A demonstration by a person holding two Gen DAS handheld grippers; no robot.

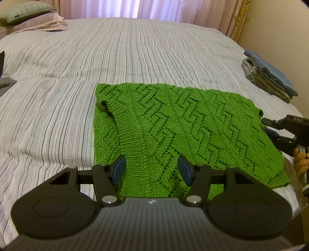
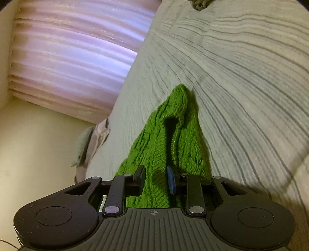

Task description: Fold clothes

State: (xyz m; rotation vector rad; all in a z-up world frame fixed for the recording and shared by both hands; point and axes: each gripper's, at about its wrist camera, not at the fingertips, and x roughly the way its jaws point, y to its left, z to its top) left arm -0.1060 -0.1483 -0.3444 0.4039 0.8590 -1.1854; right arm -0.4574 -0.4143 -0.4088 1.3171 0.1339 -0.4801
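Green cable-knit sweater [image 1: 173, 123] lies folded flat on the striped bed [image 1: 58, 96], towards its near right side, with a stack of folded clothes [image 1: 270, 77] further off at the right edge and pillows [image 1: 25, 17] at the far left corner. Our left tool [image 1: 151, 170] hovers over the near edge of the knit with its blue pads [image 1: 118, 170] spread wide and grasping nothing. Our right tool [image 2: 156, 179] is at the sweater's right edge, fingers drawn in on either side of a raised ridge of knit [image 2: 168, 139], though we cannot tell if they actually pinch it.
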